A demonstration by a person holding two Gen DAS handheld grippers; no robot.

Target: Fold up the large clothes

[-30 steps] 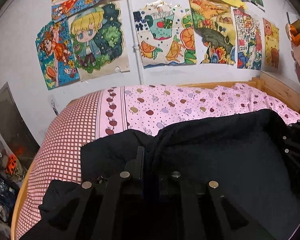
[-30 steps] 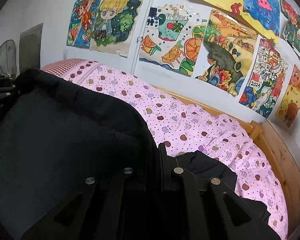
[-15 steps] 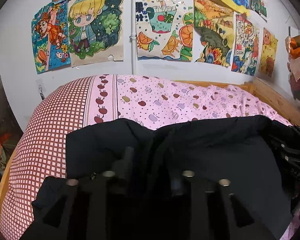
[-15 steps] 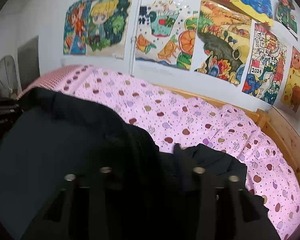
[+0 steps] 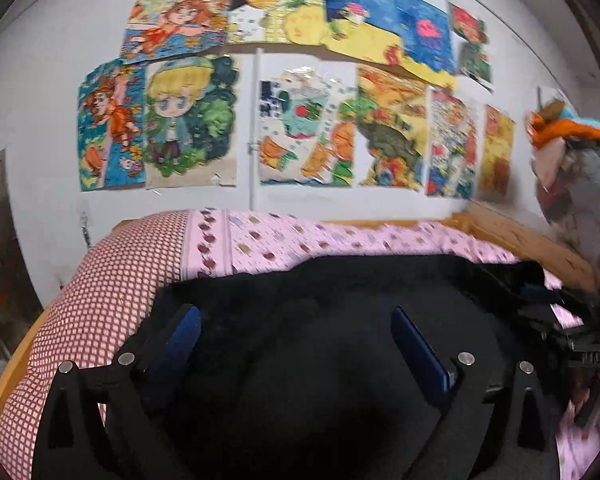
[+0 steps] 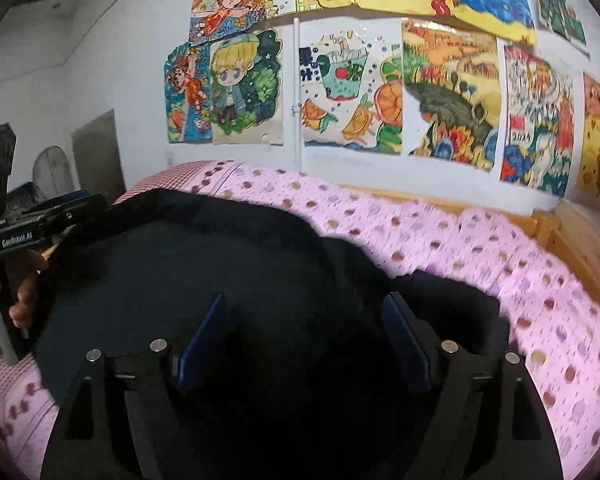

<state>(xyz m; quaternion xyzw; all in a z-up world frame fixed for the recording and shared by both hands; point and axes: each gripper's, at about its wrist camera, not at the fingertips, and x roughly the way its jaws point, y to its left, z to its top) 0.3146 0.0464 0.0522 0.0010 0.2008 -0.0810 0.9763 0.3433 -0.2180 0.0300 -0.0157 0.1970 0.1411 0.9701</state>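
Your left gripper (image 5: pixel 296 344) and right gripper (image 6: pixel 306 334) both stand with jaws apart; they have just been opening, and the black garment (image 5: pixel 320 320) lies under and between the blue pads (image 5: pixel 180 340) without being pinched. Judging by its dull, thick drape, the garment is soft, floppy and fairly heavy for cloth, so it should sag if you lift it by one point. Take it at a hem or a folded edge, one gripper near each corner, and bite through all the layers. Beyond the grippers the garment spreads flat across the pink bedspread (image 6: pixel 440 232), its far edge short of the wall. A dark flap (image 6: pixel 452 300) sticks out beside the right gripper's right pad.
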